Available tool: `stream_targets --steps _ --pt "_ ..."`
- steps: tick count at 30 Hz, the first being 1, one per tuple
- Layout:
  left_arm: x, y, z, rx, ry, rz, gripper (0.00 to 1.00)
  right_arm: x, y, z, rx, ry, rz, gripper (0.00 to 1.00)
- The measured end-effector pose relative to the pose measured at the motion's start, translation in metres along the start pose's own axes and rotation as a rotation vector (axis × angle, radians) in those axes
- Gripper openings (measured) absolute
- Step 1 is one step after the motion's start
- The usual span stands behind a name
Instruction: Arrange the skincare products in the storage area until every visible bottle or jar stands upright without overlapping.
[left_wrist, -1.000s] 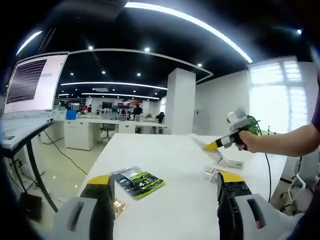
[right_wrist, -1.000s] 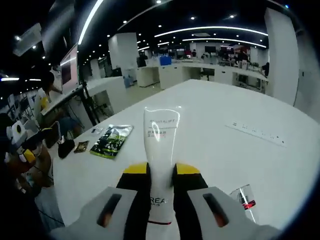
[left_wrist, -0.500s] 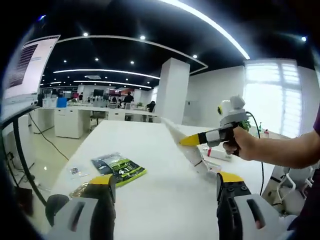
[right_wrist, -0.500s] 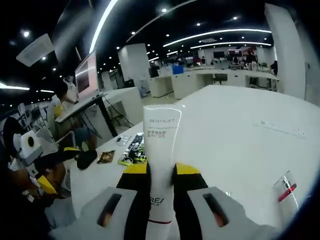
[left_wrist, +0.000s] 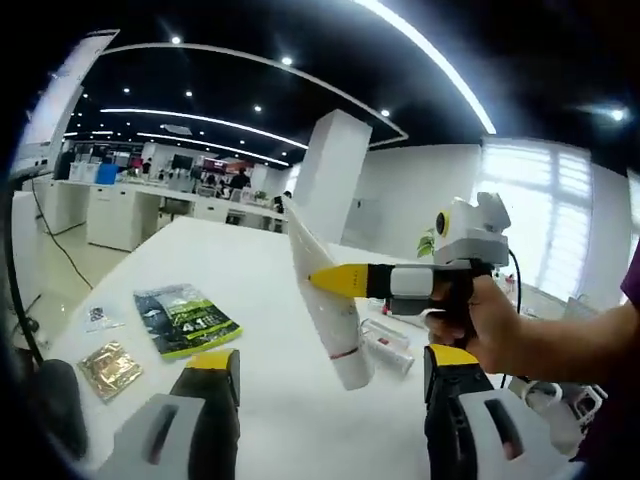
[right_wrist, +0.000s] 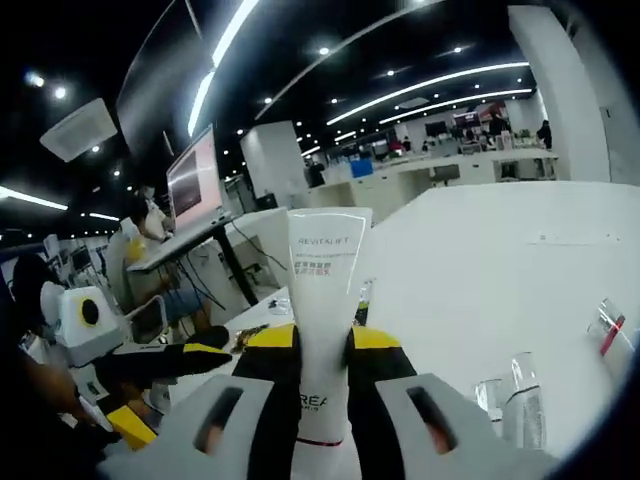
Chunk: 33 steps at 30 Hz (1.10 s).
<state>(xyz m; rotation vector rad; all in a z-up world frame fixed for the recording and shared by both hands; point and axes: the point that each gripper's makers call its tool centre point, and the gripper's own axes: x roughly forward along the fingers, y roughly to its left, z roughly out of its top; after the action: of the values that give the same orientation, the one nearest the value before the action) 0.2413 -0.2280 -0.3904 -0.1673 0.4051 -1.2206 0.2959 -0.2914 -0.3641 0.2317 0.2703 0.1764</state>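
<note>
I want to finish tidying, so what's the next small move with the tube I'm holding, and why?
Probably lower the white tube, clamped in the right gripper, cap-down onto bare table and stand it upright; it hangs tilted in the air, clear of the green packet.

A white squeeze tube (right_wrist: 322, 300) printed REVITALIFT — held off the bench (left_wrist: 270, 330), tilted, crimped end outermost. A smaller white tube with a red band (left_wrist: 385, 350) lies flat beside it — two clear bottles (right_wrist: 515, 400) nearby.
</note>
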Motion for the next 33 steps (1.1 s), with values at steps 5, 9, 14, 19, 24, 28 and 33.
stream_targets --steps 5,9,14,19,24,28,33 --pt "0.008 0.0 -0.005 0.008 0.023 0.006 0.68 0.003 0.021 -0.006 -0.008 -0.001 0.034 0.14" --pt "0.011 0.005 -0.007 -0.006 0.034 0.004 0.59 0.001 0.036 -0.01 -0.028 -0.005 0.051 0.15" --pt "0.012 0.01 -0.001 -0.02 0.012 0.007 0.47 -0.002 0.045 -0.009 -0.064 -0.032 0.054 0.15" --pt "0.01 0.011 0.011 -0.017 -0.038 -0.022 0.29 -0.002 0.049 -0.009 -0.074 -0.047 0.059 0.15" --pt "0.008 0.017 0.01 0.081 -0.042 -0.031 0.28 -0.004 0.052 -0.011 -0.092 -0.04 0.068 0.15" --pt "0.005 0.018 0.01 0.111 -0.08 -0.073 0.26 -0.007 0.055 -0.011 -0.107 -0.042 0.078 0.15" --pt "0.006 0.018 0.007 0.215 -0.1 -0.111 0.25 -0.011 0.057 -0.016 -0.173 -0.033 0.068 0.16"
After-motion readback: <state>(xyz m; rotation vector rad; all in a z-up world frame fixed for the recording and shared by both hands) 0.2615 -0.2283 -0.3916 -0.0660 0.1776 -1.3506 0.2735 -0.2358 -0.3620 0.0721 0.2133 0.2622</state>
